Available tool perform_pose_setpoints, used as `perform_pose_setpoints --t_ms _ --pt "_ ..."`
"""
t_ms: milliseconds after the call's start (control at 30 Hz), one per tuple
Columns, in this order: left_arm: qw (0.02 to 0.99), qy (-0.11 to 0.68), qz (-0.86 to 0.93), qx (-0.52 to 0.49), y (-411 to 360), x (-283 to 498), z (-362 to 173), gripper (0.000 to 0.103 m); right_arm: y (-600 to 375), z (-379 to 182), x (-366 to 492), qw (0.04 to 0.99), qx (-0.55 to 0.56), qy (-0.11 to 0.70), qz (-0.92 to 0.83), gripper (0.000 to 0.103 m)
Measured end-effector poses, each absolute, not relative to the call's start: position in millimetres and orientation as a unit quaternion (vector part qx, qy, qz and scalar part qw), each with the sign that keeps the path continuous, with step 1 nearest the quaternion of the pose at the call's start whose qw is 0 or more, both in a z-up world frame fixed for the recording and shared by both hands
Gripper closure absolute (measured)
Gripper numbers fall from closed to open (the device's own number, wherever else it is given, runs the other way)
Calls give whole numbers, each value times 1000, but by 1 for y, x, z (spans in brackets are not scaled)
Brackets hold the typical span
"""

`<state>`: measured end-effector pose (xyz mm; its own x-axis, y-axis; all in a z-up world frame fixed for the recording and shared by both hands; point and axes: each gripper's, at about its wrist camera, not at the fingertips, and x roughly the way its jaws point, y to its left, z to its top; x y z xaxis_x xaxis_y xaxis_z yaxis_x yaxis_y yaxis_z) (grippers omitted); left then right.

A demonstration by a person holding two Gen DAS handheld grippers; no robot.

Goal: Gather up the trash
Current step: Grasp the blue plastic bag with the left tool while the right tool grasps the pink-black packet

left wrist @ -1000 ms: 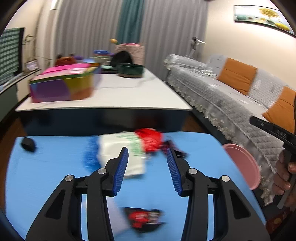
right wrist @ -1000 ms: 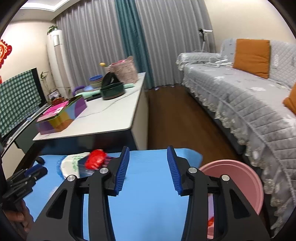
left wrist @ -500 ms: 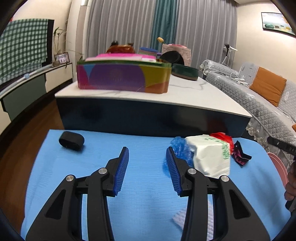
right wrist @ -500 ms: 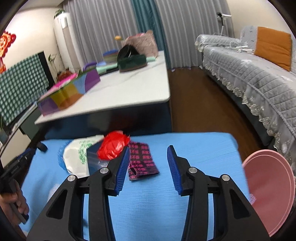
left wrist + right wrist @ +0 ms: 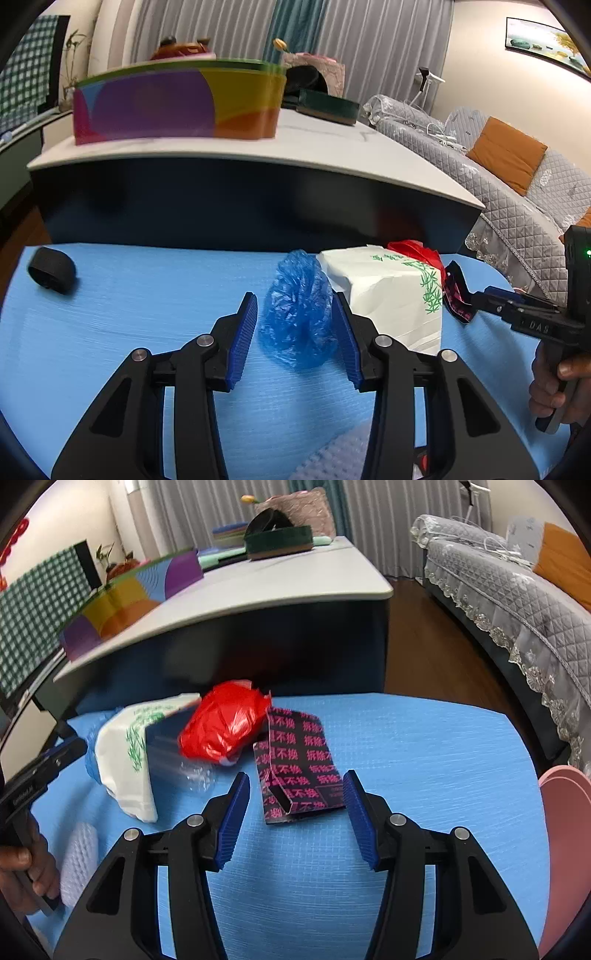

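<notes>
The left gripper (image 5: 295,338) has its two blue fingers wide apart, and a crumpled blue plastic bag (image 5: 298,312) sits right between them on the blue mat (image 5: 147,314). It looks like the step now is picking up this first piece of trash. The next move, I think, is to squeeze the fingers together on the bag; it is soft and puffy, so they may need to close a long way before it holds. Just to the right of the bag, touching it, is a white paper bag with green leaves (image 5: 391,295), and the right finger is very near that paper, so it could get pinched too. Behind the white bag peeks a red plastic bag (image 5: 417,249). Far off to the left lies a small black thing (image 5: 51,269) (I cannot tell what it is). The right gripper (image 5: 295,812) is open too and holds nothing. A flat black wrapper with pink writing (image 5: 299,771) lies on the mat just ahead of it, partly between its fingertips, so that may be its pick. The red bag is near it on the left, and a pink bin (image 5: 565,812) waits at the mat's right edge, likely where the trash goes.
</notes>
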<state>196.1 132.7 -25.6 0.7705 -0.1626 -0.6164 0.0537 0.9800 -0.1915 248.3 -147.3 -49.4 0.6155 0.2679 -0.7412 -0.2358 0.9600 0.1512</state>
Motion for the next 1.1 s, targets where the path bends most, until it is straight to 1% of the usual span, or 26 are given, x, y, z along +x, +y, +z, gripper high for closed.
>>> perform_pose_setpoints --t_ms 67,100,133,167,200,233,267,300,333,367,433,533,800,933,1100 --pt "933 346 -60 -79 129 200 -30 67 -145 -52 249 897 12 420 141 53" --pt "932 348 -60 -77 128 202 -31 68 -144 -52 249 896 9 421 140 57" --pt "931 352 -62 -75 126 201 -33 72 -144 -53 249 896 5 421 138 63" --pt "930 354 -63 -73 125 201 -33 78 -144 -53 249 896 2 422 138 66" --pt "929 356 -63 -72 124 202 -34 80 -144 -53 249 896 3 423 139 71" --pt "929 358 -64 -70 124 202 -34 86 -145 -52 248 895 2 423 141 75" --pt "929 358 -64 -70 123 202 -34 96 -144 -51 247 897 -1 420 140 78" --pt "929 359 -62 -69 123 201 -34 98 -144 -49 245 898 -6 416 142 83" --pt "930 358 -58 -68 123 200 -32 99 -143 -47 243 899 -11 414 142 92" --pt "931 356 -53 -68 124 198 -30 101 -143 -44 241 901 -17 410 142 94" --pt "932 353 -44 -69 125 196 -28 102 -144 -37 236 905 -22 400 141 99" --pt "936 342 -33 -76 128 187 -20 102 -146 -30 230 909 -24 390 142 102" --pt "947 314 -21 -67 124 163 -1 102 -157 -7 206 919 -22 366 145 102" --pt "949 303 -16 -80 121 146 5 102 -165 9 190 924 -11 352 149 102" --pt "952 295 -20 -78 103 128 10 102 -170 27 171 930 -3 334 152 102"
